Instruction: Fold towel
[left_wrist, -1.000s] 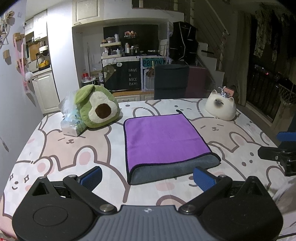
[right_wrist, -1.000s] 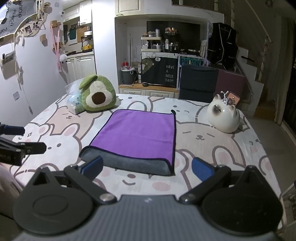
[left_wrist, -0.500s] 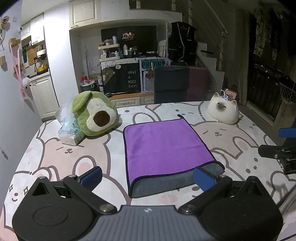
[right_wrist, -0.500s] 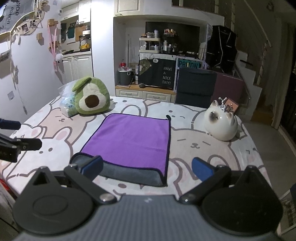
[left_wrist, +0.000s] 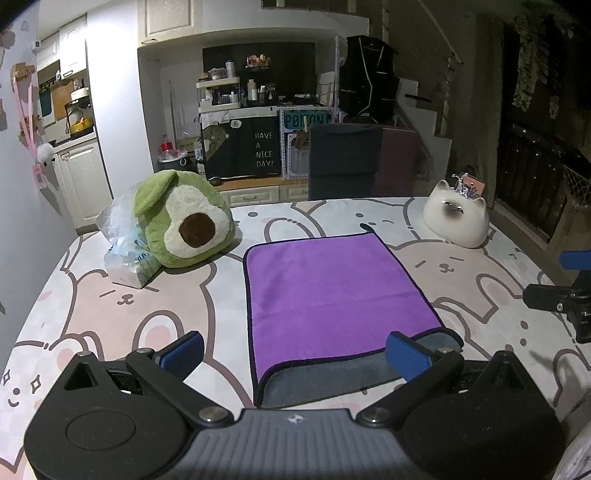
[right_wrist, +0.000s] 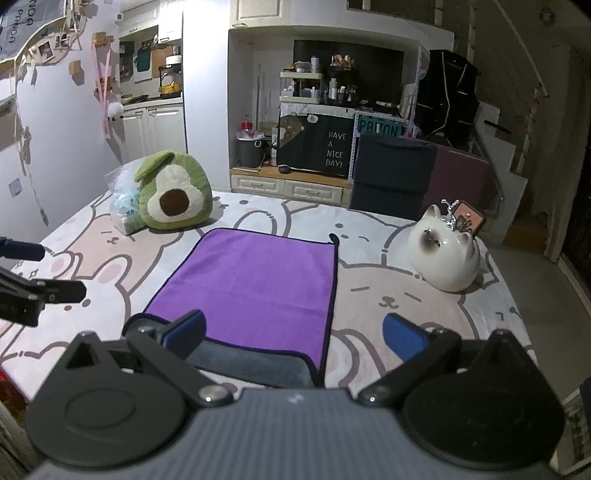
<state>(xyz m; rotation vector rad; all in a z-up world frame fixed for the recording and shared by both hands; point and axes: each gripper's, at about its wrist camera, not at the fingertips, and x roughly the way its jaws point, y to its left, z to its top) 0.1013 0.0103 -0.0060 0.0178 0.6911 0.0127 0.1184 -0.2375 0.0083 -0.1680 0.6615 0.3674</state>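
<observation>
So I think my purple towel (left_wrist: 336, 288) looks folded once already, maybe needing another fold, while my left tongs (left_wrist: 295, 349) and right tongs (right_wrist: 293, 332) are both wide open, holding nothing.

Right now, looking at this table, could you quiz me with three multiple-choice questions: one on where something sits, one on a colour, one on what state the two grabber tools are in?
1. Where does the avocado plush sit relative to the towel?
A. beyond its far left corner
B. on top of it
C. beyond its far right corner

2. What colour is the towel's upper face?
A. green
B. purple
C. white

3. How are the left gripper and right gripper?
A. both shut on the towel
B. one open, one shut
C. both open, holding nothing

Answers: 1 A, the plush rests on the table past the towel's left far corner, while the white cat figure sits to the right. 2 B, the top is purple, with grey showing at the near edge. 3 C, the blue pads stand wide apart on each.
</observation>
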